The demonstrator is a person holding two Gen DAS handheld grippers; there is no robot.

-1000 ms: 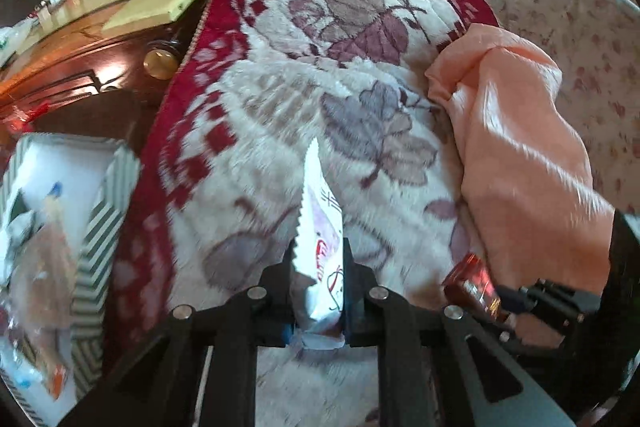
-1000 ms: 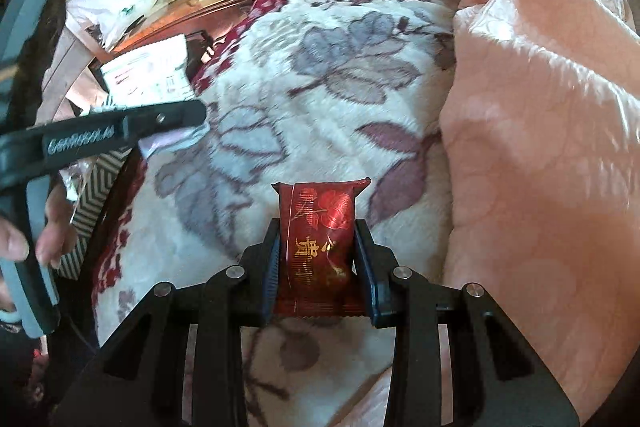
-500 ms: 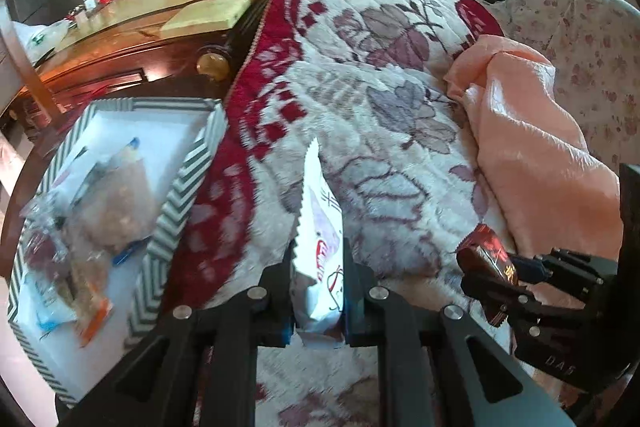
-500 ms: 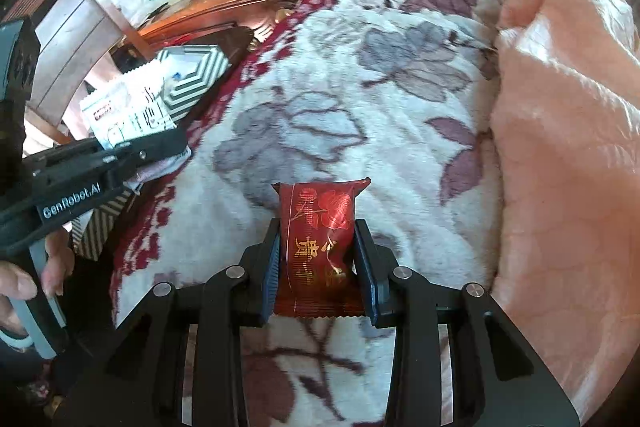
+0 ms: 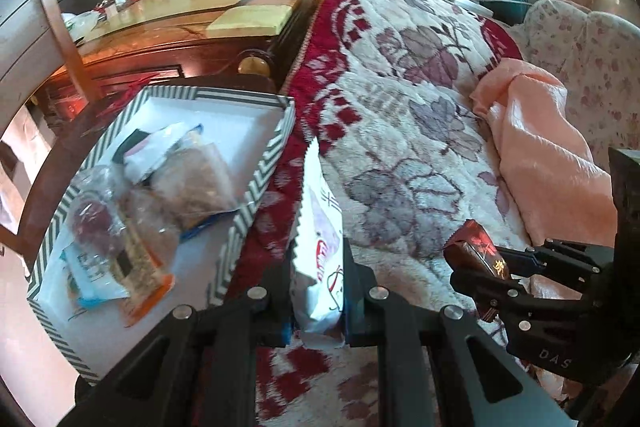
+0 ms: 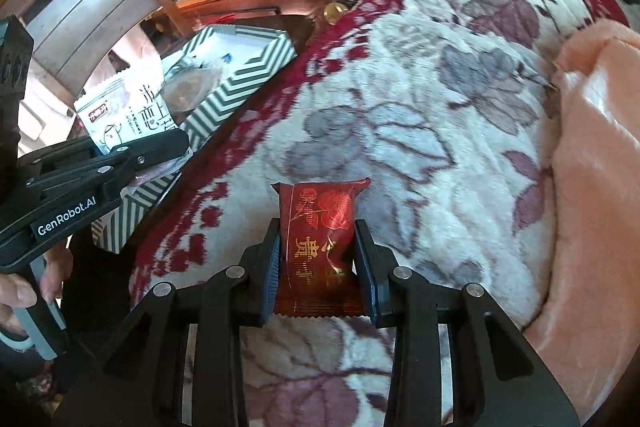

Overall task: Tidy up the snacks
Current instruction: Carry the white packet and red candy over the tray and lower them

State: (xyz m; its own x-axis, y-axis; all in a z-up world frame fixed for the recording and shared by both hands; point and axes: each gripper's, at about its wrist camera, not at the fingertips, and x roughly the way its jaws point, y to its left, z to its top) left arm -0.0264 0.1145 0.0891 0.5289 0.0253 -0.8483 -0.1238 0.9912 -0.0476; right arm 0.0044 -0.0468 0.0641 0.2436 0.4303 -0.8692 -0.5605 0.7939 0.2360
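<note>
My left gripper (image 5: 318, 277) is shut on a white snack packet (image 5: 322, 251) held edge-on, just right of a striped box (image 5: 256, 187). That box has a white floor and holds several snack bags (image 5: 192, 183). My right gripper (image 6: 318, 259) is shut on a dark red snack packet (image 6: 318, 227) with gold print, above the floral blanket (image 6: 400, 115). In the left wrist view the right gripper (image 5: 472, 269) and its red packet (image 5: 478, 245) show at the lower right. In the right wrist view the left gripper (image 6: 178, 143) with the white packet (image 6: 120, 111) sits at the left, before the striped box (image 6: 240, 75).
A peach blanket (image 5: 548, 155) lies bunched on the right of the bed. A dark wooden cabinet with a glass top (image 5: 192, 23) stands behind the box. A hand (image 6: 16, 295) grips the left gripper's handle at the left edge.
Both grippers have moved left across the blanket toward the striped box, which now fills more of the left wrist view. Each still holds its packet.
</note>
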